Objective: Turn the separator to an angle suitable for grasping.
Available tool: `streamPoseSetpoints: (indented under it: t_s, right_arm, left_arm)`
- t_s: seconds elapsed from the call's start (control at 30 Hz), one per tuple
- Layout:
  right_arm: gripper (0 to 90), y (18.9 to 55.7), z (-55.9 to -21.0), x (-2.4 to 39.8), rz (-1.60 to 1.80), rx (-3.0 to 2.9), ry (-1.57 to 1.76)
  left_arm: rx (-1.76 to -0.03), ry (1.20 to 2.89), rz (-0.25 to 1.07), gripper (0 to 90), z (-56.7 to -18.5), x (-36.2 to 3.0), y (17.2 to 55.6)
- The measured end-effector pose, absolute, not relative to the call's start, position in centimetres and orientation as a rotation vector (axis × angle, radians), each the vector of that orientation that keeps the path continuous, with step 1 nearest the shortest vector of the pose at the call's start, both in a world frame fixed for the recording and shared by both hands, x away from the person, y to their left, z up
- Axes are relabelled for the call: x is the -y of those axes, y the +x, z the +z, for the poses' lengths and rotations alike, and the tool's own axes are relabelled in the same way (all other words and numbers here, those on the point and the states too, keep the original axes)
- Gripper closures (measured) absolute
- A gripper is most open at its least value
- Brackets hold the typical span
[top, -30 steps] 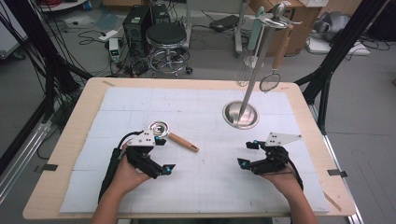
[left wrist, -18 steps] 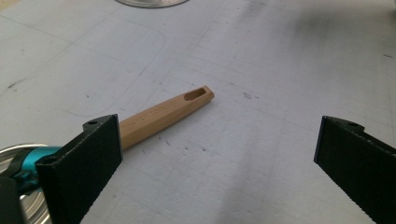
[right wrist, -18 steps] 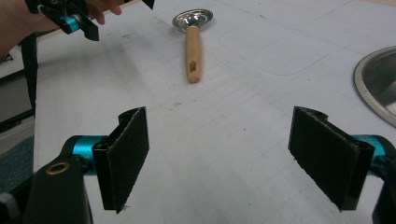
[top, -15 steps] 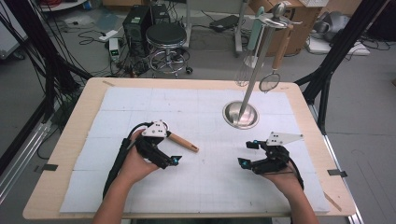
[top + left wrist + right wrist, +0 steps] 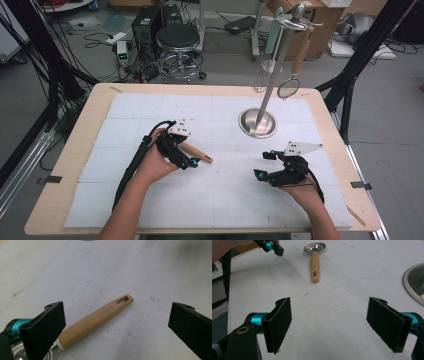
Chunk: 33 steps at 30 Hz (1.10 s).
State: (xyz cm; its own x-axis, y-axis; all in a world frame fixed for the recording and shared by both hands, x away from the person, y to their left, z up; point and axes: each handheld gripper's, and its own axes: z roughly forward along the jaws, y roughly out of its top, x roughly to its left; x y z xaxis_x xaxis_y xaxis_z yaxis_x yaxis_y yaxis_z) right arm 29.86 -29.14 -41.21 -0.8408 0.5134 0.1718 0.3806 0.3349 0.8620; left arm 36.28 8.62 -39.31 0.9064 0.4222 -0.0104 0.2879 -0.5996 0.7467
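Note:
A ladle with a wooden handle (image 5: 199,154) and a metal bowl lies on the white mat (image 5: 225,200), left of centre. My left gripper (image 5: 186,156) hovers over its bowl end and hides the bowl from the high view. In the left gripper view the jaws stand wide apart, open (image 5: 117,325), on either side of the handle (image 5: 97,318) without touching it. My right gripper (image 5: 262,164) rests at the right of the mat, open (image 5: 337,325), nothing between its pads. It faces the ladle (image 5: 314,262) and the left gripper (image 5: 273,247) farther off.
A metal utensil stand with a round base (image 5: 257,122) rises at the back right of the mat. A whisk (image 5: 260,80) and a small strainer (image 5: 289,87) hang from it. The base's rim (image 5: 415,282) lies right of my right gripper. A stool (image 5: 177,42) stands beyond the table.
My left gripper has moved to the right and slightly forward, over the ladle's bowl, which it now covers. The right gripper has not moved.

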Motion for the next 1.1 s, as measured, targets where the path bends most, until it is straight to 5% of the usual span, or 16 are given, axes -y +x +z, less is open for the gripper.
streamPoseSetpoints:
  t_s: [0.77,1.1]
  right_arm:
    - [19.7,30.0,-41.8,29.1,1.509,-2.482,0.849]
    - [19.7,29.8,-41.8,29.0,1.512,-2.482,0.847]
  left_arm:
    - [-0.529,2.51,0.215,3.3,-43.7,-6.8,38.8]
    - [-0.467,2.562,0.114,44.3,-42.4,-7.8,37.8]
